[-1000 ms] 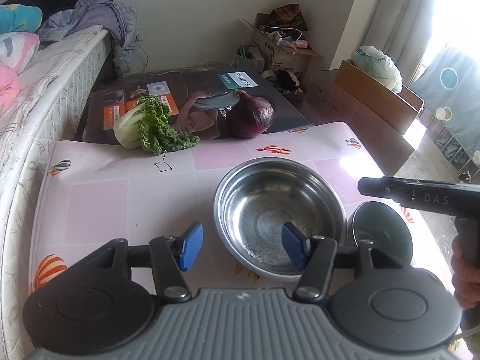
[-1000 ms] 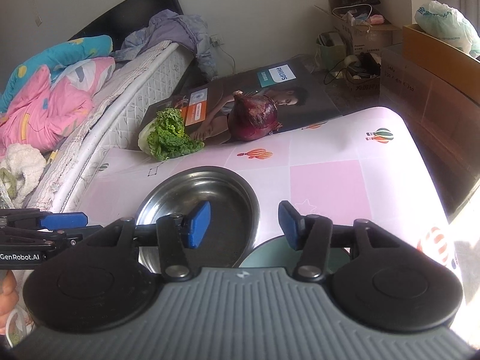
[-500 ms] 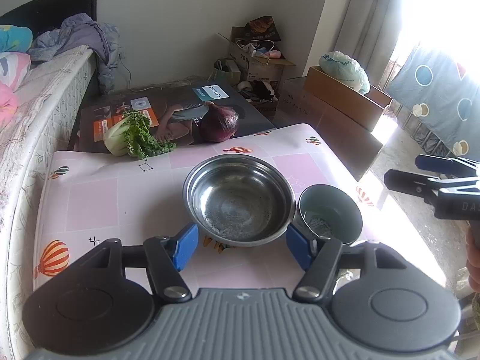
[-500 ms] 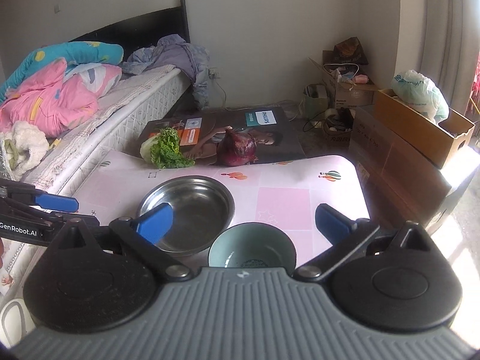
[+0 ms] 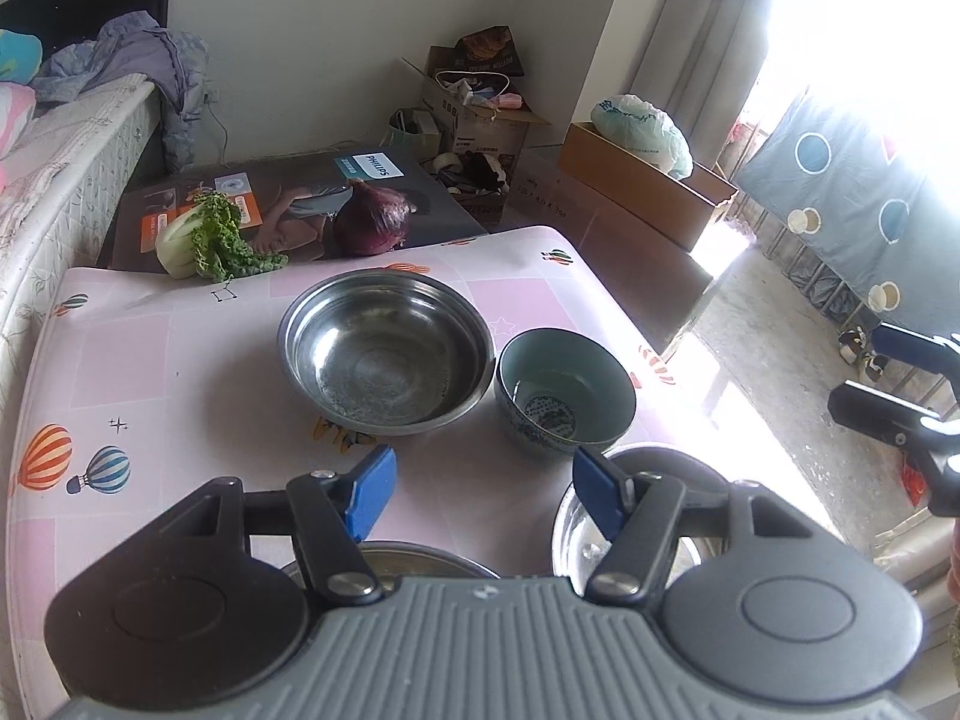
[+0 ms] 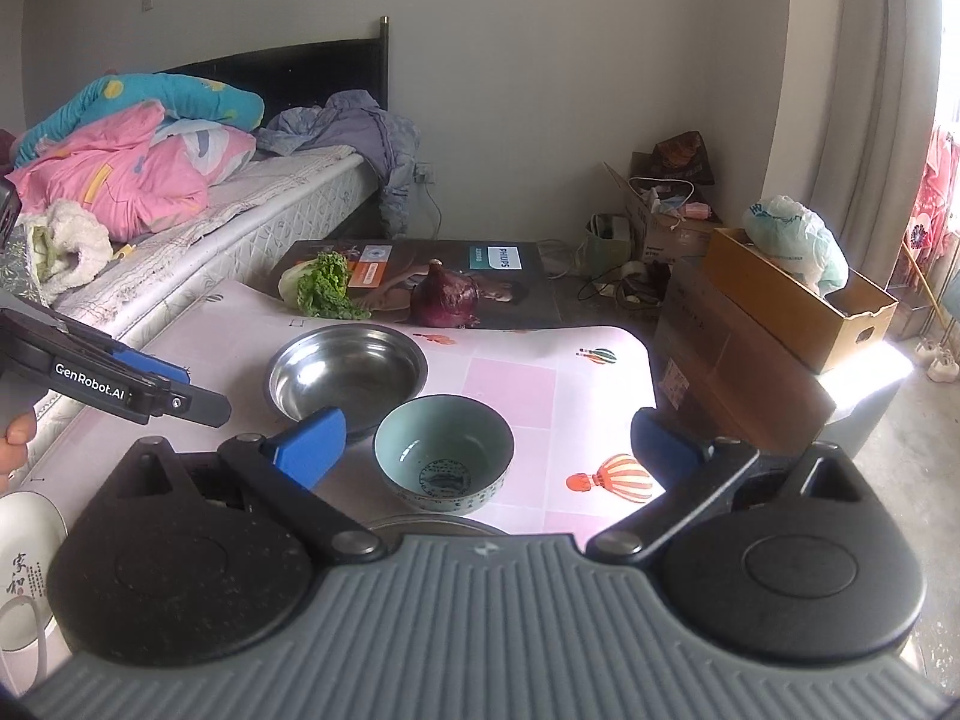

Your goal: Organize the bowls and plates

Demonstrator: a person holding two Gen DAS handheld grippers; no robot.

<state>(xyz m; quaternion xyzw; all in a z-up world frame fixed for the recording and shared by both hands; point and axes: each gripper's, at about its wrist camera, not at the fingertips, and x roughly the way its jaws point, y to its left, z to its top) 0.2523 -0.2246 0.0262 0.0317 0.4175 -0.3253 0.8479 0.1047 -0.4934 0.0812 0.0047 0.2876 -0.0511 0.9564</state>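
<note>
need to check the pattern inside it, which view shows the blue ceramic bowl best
The right wrist view. The blue ceramic bowl sits centred between the open fingers of the right hand-held gripper, with its whole rim, the dark motif at its bottom and its patterned outer wall in sight. The left wrist view shows it too, further right and partly glared by window light.

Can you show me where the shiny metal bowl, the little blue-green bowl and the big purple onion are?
shiny metal bowl (image 5: pixel 384 354), left wrist view, on its inside bottom.
little blue-green bowl (image 6: pixel 444 450), right wrist view, on its inner wall.
big purple onion (image 6: pixel 447 300), right wrist view, on the middle of its skin.
</note>
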